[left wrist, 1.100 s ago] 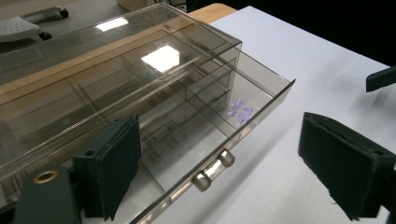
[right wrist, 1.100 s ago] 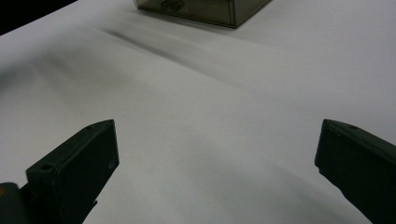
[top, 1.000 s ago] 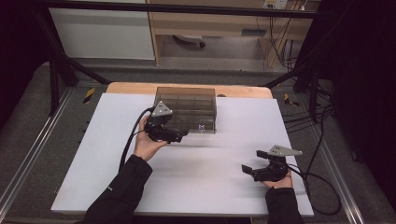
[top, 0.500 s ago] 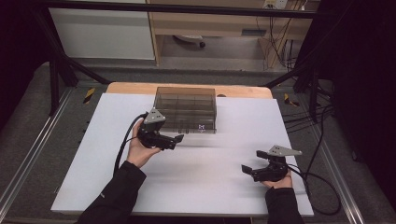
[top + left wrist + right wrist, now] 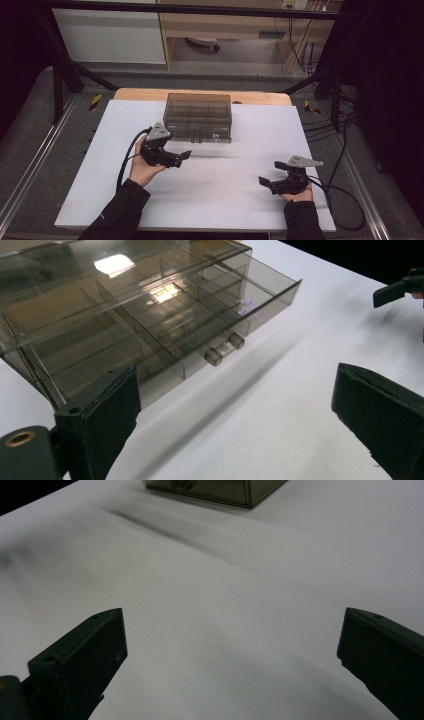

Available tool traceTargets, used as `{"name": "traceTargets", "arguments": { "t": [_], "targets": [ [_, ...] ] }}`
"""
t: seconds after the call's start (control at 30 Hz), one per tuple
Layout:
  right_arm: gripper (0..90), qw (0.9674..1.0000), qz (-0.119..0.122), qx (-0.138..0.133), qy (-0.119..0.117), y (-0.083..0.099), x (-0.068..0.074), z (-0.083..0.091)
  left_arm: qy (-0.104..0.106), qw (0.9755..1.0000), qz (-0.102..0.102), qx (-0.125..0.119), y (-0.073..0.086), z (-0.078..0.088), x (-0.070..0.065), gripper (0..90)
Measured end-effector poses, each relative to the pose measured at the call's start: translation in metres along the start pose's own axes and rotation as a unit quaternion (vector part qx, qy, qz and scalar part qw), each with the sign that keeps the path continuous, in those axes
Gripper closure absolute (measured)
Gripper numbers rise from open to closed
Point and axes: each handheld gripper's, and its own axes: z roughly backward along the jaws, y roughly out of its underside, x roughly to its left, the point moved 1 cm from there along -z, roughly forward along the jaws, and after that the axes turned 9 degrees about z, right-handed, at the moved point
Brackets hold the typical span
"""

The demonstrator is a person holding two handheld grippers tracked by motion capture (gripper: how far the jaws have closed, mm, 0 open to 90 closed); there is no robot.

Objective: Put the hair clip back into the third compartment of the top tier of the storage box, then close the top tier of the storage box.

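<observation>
High view: a smoky transparent compartment box [image 5: 198, 117] is seen at the far middle of the white table [image 5: 100, 190]. The left gripper [image 5: 184, 155] is held near the box's front-left corner, at about 7 o'clock from it, jaws spread. The right gripper [image 5: 270, 173] is held well apart, at 4 o'clock, jaws spread.

Left gripper view: the box [image 5: 135, 310] is seen with its drawer [image 5: 235, 305] slid partly out; jaws wide apart, nothing between.

Right gripper view: jaws spread over bare table [image 5: 225, 630]; the box corner [image 5: 220, 490] is seen at 12 o'clock.

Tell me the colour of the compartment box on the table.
The compartment box is see-through smoky grey-brown plastic, shown best in the left gripper view.
</observation>
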Motion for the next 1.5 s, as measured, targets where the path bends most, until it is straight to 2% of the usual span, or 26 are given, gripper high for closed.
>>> {"name": "traceTargets", "arguments": {
  "t": [0.33,0.83,1.3,1.5],
  "targets": [
    [0.3,1.0000,-0.001,0.000,0.000,0.000,0.000,0.000,0.002,1.0000,0.004,0.002,0.015,0.000,0.001,6.3],
    [0.3,1.0000,-0.001,0.001,0.000,0.000,0.000,0.000,0.002,0.9999,0.014,0.007,0.028,-0.002,0.003,10.6],
    [0.2,1.0000,0.000,0.001,-0.001,0.000,0.000,0.000,-0.009,0.9997,0.019,0.016,0.037,-0.004,0.005,19.1],
    [0.2,1.0000,0.000,0.001,0.000,0.000,0.000,0.000,-0.013,0.9996,0.017,0.018,0.038,-0.006,0.004,25.9]
  ]
}}
